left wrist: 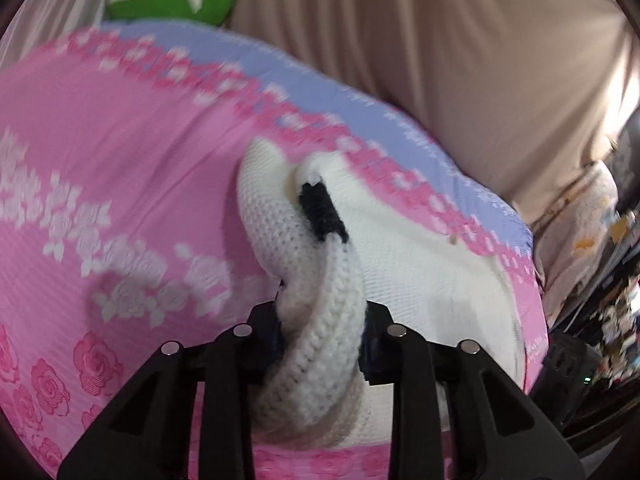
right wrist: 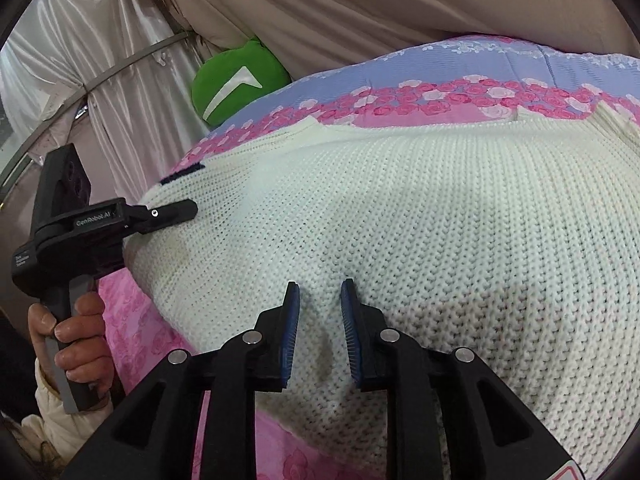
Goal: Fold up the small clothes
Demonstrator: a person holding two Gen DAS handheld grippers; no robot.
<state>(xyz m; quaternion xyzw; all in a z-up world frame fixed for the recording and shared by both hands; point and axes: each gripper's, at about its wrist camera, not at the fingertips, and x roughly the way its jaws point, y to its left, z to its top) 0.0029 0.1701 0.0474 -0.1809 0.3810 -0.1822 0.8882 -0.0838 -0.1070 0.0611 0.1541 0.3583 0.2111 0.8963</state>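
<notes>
Left gripper [left wrist: 322,344] clamps white knit sweater [right wrist: 400,220] edge on pink bedspread [left wrist: 120,160], right gripper [right wrist: 320,320] pinching a near fold; soft, stretchy, floppy, so grab ribbed hems.

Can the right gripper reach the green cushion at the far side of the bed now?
Probably not. The right gripper sits on the white knit sweater, and the green cushion lies beyond the whole sweater at the far edge.
</notes>
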